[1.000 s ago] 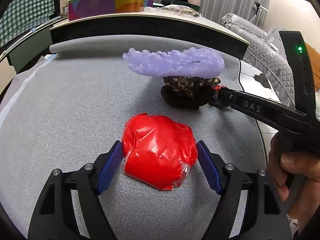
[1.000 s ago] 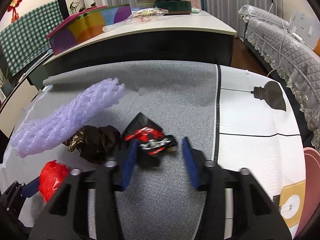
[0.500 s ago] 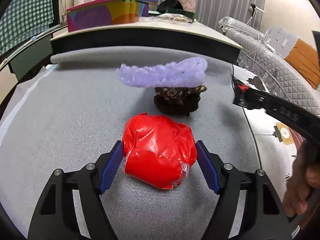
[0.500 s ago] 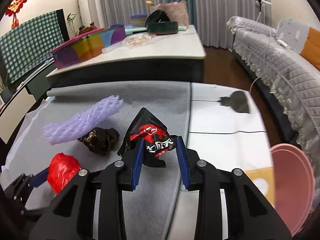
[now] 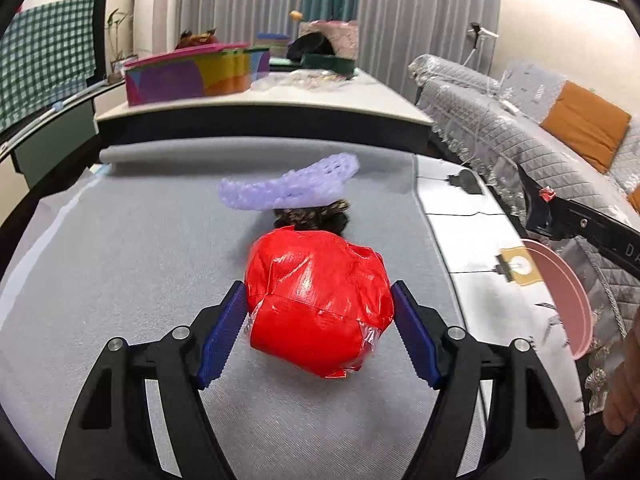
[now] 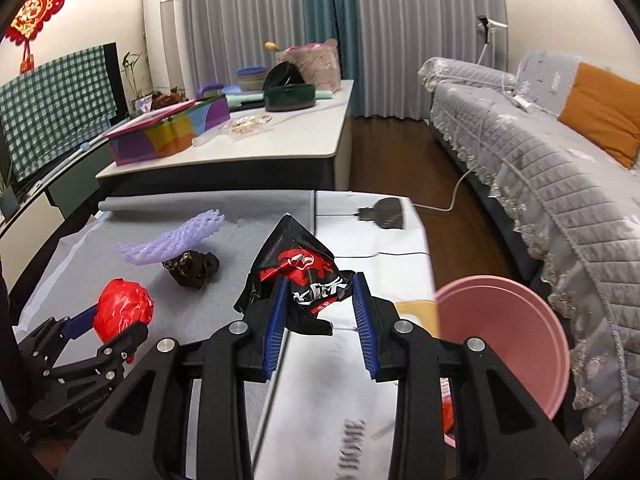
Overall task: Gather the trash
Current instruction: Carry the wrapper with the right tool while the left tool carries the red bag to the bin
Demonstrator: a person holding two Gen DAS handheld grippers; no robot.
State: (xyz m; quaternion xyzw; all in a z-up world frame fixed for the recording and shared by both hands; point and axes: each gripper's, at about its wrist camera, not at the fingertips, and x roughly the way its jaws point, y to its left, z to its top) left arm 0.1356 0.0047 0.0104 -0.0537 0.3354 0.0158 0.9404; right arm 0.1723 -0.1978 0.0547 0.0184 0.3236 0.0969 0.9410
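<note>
Red bag (image 5: 318, 306): thin plastic, glossy, crinkled. Wrapper (image 6: 306, 276): glossy black-red foil-like plastic, creased. Purple net (image 5: 288, 188): soft foam mesh, matt. Mat (image 5: 132, 248): grey cloth, matt, fine ribbed. Bin (image 6: 516, 332): pink plastic, smooth. Pads (image 5: 222, 334): blue, ribbed.

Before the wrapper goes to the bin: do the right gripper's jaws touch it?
Touching. In the right wrist view the right gripper has both blue jaws pressed on the black-and-red wrapper.
</note>
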